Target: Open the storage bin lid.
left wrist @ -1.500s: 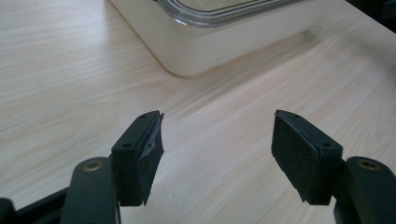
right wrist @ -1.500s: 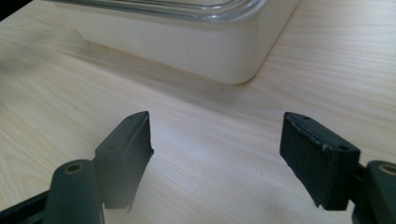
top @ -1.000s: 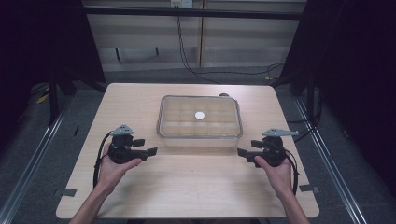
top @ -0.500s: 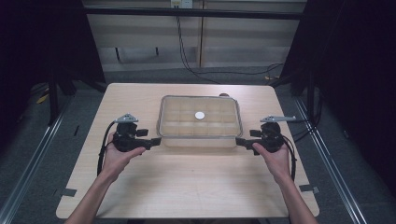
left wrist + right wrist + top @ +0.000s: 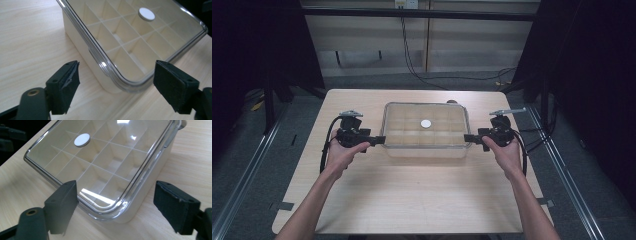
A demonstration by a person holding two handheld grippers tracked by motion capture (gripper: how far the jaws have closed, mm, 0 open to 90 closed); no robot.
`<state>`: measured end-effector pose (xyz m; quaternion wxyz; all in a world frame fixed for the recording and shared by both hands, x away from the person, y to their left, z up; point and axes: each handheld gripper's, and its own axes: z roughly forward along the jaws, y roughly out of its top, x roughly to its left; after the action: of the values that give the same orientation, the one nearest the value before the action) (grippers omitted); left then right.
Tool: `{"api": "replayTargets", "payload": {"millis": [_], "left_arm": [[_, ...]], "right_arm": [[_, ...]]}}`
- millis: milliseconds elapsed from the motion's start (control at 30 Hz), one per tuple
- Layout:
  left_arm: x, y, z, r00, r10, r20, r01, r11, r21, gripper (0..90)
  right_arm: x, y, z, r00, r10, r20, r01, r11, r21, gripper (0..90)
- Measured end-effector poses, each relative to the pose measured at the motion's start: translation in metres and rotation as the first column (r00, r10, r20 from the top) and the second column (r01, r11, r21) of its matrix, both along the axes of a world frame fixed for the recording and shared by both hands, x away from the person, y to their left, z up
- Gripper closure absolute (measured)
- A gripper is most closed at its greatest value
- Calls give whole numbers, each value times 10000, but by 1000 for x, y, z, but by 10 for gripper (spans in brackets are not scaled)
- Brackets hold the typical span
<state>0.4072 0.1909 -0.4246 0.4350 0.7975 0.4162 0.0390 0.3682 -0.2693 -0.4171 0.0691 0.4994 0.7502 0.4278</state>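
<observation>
Left hand-held gripper (image 5: pixel 379 140): jaws spread wide, nothing between the pads. In the left gripper view the near corner of the box (image 5: pixel 130 47) sits in the gap between the two jaws, and neither pad meets its wall. From the high view, the tip is right at the box's left side; contact cannot be told.

Right hand-held gripper (image 5: pixel 468 138): jaws also wide apart, holding nothing. In the right gripper view the box's near corner sits between the jaws, with bench wood visible on both sides of it. From the high view, the tip is right at the box's right side.

Left hand (image 5: pixel 343 155) and right hand (image 5: pixel 507 154) grip the tools from the near side of the box, with forearms coming in from the bench's near edge. A black cable loops out from each gripper.

Box: cream-coloured, rectangular, split inside by a grid of dividers, with a clear lid (image 5: pixel 105 160) closed on top. A small white disc (image 5: pixel 426 123) lies on the lid near its middle.

The box stands flat on the pale wooden bench (image 5: pixel 412 195), towards its far half, midway between the two grippers.
</observation>
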Motion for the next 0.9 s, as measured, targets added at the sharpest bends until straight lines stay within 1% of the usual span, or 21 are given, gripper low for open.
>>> {"api": "replayTargets", "payload": {"millis": [100, 167, 200, 233, 267, 300, 367, 467, 533, 567, 600, 633, 667, 733, 767, 800, 833, 900], "left_arm": [[6, -2, -1, 9999, 97, -100, -97, 9999, 25, 233], [8, -3, -1, 9999, 108, -100, -107, 9999, 47, 233], [10, -4, -1, 9999, 34, -142, -33, 10000, 77, 232], [12, -4, 0, 9998, 127, -120, -128, 9999, -24, 225], [13, -4, 1, 9999, 79, -118, -80, 10000, -49, 213], [14, -2, 2, 9999, 60, -81, -61, 9999, -156, 203], [14, -1, 2, 10000, 70, -40, -70, 9999, -98, 196], [17, -3, -3, 9999, 53, -118, -51, 9999, 147, 210], [18, -5, -5, 9999, 75, -149, -73, 9998, 162, 217], [20, -8, -9, 9996, 57, -262, -51, 9997, 235, 217], [20, -10, -11, 9996, 55, -280, -48, 9996, 278, 219], [20, -10, -11, 9996, 55, -280, -48, 9996, 278, 220], [20, -12, -14, 9992, -100, -376, 110, 9996, 273, 222], [20, -14, -16, 9991, -148, -391, 159, 9995, 290, 224], [21, -17, -17, 9993, -119, -360, 132, 9992, 378, 230], [21, -17, -17, 9993, -119, -360, 132, 9992, 378, 230], [23, -19, -20, 9989, -106, -451, 123, 9992, 389, 230], [24, -19, -21, 9986, -147, -505, 164, 9993, 336, 220]], "right_arm": [[7, 4, 2, 9999, 83, -76, -85, 9994, -331, 175], [10, 5, 2, 9999, 117, -110, -121, 9992, -377, 170], [15, 5, 5, 9999, 72, -148, -77, 9994, -340, 170], [17, 4, 6, 9999, 49, -107, -53, 9995, -325, 174], [18, 4, 7, 10000, -48, -14, 47, 9994, -341, 183], [19, 3, 8, 9998, -102, 196, 109, 9992, -383, 193], [20, 2, 8, 9996, -137, 265, 145, 9994, -306, 195], [24, 3, 3, 10000, -54, 53, 56, 9992, -390, 195], [26, 4, 0, 10000, -35, -20, 34, 9991, -430, 195], [29, 7, -5, 9999, -91, -122, 85, 9989, -460, 196], [31, 8, -8, 9998, -97, -144, 90, 9988, -476, 204], [31, 8, -8, 9998, -97, -144, 90, 9988, -476, 204], [31, 12, -10, 10000, -79, -1, 79, 9983, -570, 215], [31, 13, -11, 10000, -95, -11, 94, 9979, -639, 215], [33, 15, -15, 9998, -70, -169, 58, 9974, -723, 214], [34, 15, -16, 9997, -110, -199, 95, 9971, -757, 212], [35, 15, -18, 9995, -186, -252, 167, 9972, -732, 207], [37, 15, -21, 9992, -154, -371, 132, 9981, -600, 204]]}}
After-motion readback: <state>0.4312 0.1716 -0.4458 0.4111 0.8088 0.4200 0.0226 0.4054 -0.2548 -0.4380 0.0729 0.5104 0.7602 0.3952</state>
